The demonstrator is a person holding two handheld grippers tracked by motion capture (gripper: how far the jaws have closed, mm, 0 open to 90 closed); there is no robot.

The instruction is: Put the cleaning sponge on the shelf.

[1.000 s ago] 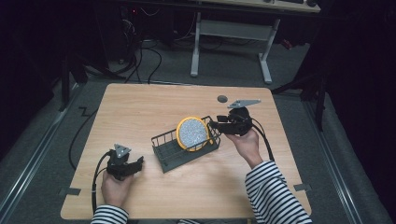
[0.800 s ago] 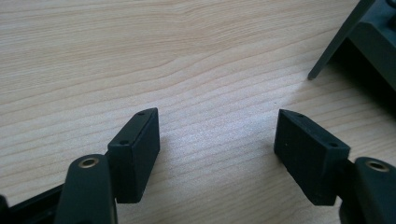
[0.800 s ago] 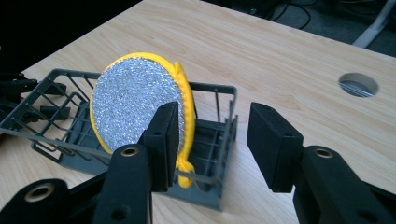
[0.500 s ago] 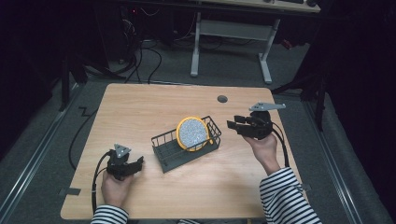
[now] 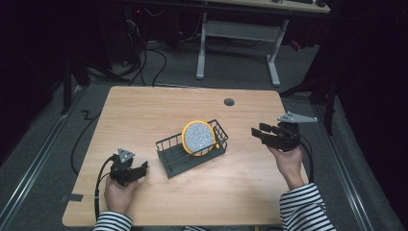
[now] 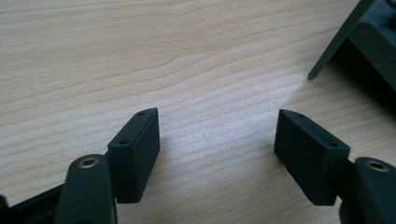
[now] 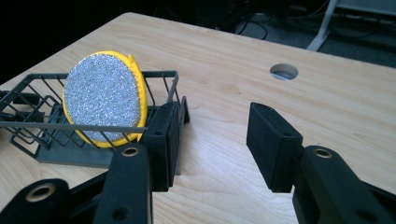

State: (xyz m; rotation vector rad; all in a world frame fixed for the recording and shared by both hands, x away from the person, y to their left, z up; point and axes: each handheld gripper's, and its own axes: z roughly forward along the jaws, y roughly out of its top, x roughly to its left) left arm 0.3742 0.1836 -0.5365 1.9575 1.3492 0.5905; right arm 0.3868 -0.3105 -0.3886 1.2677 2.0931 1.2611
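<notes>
Sponge (image 5: 198,137) stands on edge in rack (image 5: 179,159)

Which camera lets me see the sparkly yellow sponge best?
The right gripper view: the sponge is close up, standing on edge in the wire rack, its glittery face clear. The high view shows it small and far off. The left gripper view catches a rack corner.

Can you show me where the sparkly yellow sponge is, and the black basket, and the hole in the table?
sponge (image 7: 103,100), right gripper view, middle of its sparkly face
basket (image 5: 171,166), high view, its near wall
hole (image 5: 229,101), high view, its centre
</notes>
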